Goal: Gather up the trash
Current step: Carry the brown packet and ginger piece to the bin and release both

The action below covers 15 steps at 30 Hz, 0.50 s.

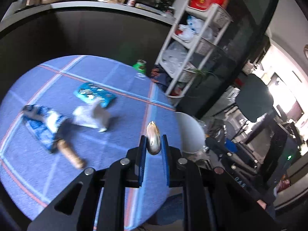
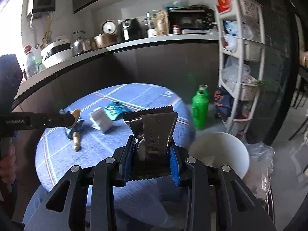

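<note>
- While both grippers carry litter, the step in hand looks like bringing each piece over the white bin [image 2: 221,150] at the table's near right edge, and letting go only once it is squarely above the opening.
- The left gripper [image 1: 153,144] is clenched on a small shiny shell-like scrap [image 1: 153,140], held above the blue table [image 1: 115,125] just left of the bin [image 1: 189,132].
- The right gripper [image 2: 152,150] grips a crumpled silver wrapper [image 2: 154,132], also near the bin; the wide foil may catch on the rim, so a central drop seems wiser.
- More trash lies on the far left of the table: a teal packet [image 1: 95,94], a white carton [image 1: 92,116], a blue-white wrapper [image 1: 43,123] and a brown stick-like piece [image 1: 71,154].
- The left view is blurred, so what the scrap and the brown piece really are is unclear.
- The bin's inside is mostly hidden behind the right gripper.
</note>
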Each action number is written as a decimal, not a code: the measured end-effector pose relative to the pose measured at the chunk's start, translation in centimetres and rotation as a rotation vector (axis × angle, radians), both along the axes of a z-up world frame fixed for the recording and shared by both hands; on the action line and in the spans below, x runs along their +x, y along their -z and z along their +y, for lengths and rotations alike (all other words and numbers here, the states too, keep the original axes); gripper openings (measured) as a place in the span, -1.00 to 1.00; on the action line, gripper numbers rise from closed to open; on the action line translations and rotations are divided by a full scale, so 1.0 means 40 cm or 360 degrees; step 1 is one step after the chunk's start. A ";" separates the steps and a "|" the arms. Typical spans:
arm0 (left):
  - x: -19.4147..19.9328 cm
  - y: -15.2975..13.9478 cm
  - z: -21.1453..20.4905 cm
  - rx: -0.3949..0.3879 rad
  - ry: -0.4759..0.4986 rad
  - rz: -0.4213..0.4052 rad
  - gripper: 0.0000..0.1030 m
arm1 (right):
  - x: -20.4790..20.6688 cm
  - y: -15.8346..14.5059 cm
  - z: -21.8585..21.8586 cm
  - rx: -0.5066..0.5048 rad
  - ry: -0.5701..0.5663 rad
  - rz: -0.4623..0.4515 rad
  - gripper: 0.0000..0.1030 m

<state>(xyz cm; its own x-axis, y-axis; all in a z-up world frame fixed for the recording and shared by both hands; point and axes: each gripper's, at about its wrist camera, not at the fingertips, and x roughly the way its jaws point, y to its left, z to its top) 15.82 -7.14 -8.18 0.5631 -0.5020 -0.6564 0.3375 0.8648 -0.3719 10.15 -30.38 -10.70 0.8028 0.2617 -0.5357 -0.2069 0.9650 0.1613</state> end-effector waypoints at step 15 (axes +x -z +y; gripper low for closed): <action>0.120 0.067 -0.342 0.0034 0.0409 0.0070 -0.68 | 0.026 0.144 -0.256 0.0089 0.0344 0.0159 -0.38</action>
